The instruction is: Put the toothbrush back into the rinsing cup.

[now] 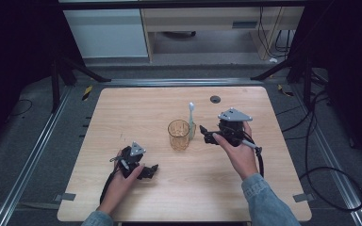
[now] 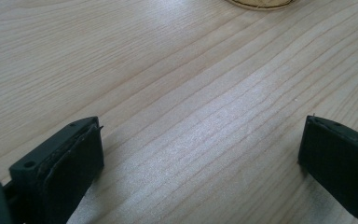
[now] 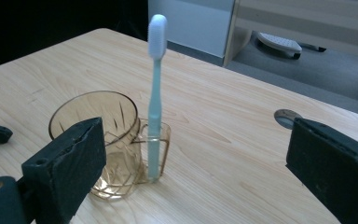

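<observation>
The pale green plastic toothbrush with a white bristle head (image 3: pixel 154 93) looks light, stiff and slim, and as it stands it would tip at a slight knock; my judgement is that the best hold is on the bare handle midway between the head and the holder's rim, jaws pinching across the flat of the handle. The amber transparent cut-glass cup (image 3: pixel 103 140) is hard, smooth and breakable, probably slippery between rubber pads, so it is better left alone or steadied at its wall than squeezed at the rim.

The toothbrush stands upright, head up, its foot in the small loop holder on the cup's side. In the high view the cup (image 1: pixel 178 134) sits near the middle of the light wooden table (image 1: pixel 122 113), with the toothbrush (image 1: pixel 191 120) touching it at about 2 o'clock.

The right gripper (image 1: pixel 209 135) sits just beside the cup at 3 o'clock, jaws spread wide with nothing between them, the toothbrush standing clear ahead of them. The left gripper (image 1: pixel 152 170) rests low on the table at about 7 o'clock from the cup, well apart, jaws also wide and empty
</observation>
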The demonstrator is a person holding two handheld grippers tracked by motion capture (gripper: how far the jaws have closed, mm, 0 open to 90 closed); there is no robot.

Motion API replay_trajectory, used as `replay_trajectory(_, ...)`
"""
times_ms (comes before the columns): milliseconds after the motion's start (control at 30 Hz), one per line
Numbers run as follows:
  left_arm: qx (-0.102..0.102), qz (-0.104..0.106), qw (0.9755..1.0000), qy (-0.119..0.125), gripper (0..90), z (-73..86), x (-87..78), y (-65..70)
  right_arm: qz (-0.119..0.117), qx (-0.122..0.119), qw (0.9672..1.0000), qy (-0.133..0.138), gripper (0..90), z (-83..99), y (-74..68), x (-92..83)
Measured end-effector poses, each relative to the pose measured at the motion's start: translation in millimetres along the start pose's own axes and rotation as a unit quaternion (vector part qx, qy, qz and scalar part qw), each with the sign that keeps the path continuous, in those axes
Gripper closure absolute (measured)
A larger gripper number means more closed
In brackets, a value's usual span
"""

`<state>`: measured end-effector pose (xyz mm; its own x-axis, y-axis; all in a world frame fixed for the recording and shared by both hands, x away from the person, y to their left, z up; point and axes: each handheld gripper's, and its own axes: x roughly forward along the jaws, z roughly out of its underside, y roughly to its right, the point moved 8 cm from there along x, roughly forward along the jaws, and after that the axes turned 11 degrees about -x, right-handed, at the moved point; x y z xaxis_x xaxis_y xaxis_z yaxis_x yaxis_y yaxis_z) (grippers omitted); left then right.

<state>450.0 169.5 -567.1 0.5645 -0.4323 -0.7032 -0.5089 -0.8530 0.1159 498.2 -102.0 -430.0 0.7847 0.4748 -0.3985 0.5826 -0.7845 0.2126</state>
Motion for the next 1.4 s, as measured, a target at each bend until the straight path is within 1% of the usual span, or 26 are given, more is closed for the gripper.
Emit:
replay_trajectory(100,0.0,-0.001,1.0,-0.001,0.0,0.1,-0.1,-0.2,0.001,0.0,1.0,-0.005,5.5,1.7,5.7,-5.4)
replay_trajectory(233,0.0,-0.001,1.0,-0.001,0.0,0.0,-0.2,-0.1,0.012,-0.006,0.9998,-0.013,6.2,5.3,16.7,-13.1)
replay_trajectory(333,0.0,-0.001,1.0,-0.001,0.0,0.0,-0.1,-0.1,0.017,-0.004,0.9996,-0.021,6.5,9.8,23.9,-17.1)
replay_trajectory(533,0.0,-0.002,1.0,-0.001,0.0,0.0,-0.1,-0.1,0.027,-0.007,0.9989,-0.039,10.8,21.1,38.7,-24.3)
replay_trajectory(833,0.0,-0.001,1.0,-0.001,0.0,0.0,-0.1,0.0,0.027,-0.009,0.9978,-0.061,11.4,36.1,49.3,-31.7)
replay_trajectory(1067,0.0,-0.002,1.0,-0.001,0.0,0.0,-0.1,0.0,0.025,-0.004,0.9966,-0.079,13.9,50.2,56.1,-34.7)
replay_trajectory(1167,0.0,-0.002,1.0,-0.001,0.0,0.0,-0.1,0.0,0.024,0.006,0.9961,-0.085,18.8,58.6,61.9,-35.1)
replay_trajectory(1267,0.0,-0.001,1.0,-0.001,0.0,0.0,-0.1,0.0,0.023,0.016,0.9946,-0.1,21.8,71.3,68.9,-34.1)
replay_trajectory(1400,-0.001,-0.001,1.0,0.0,0.0,0.0,0.0,0.1,0.024,0.031,0.9929,-0.112,22.5,85.3,76.7,-32.1)
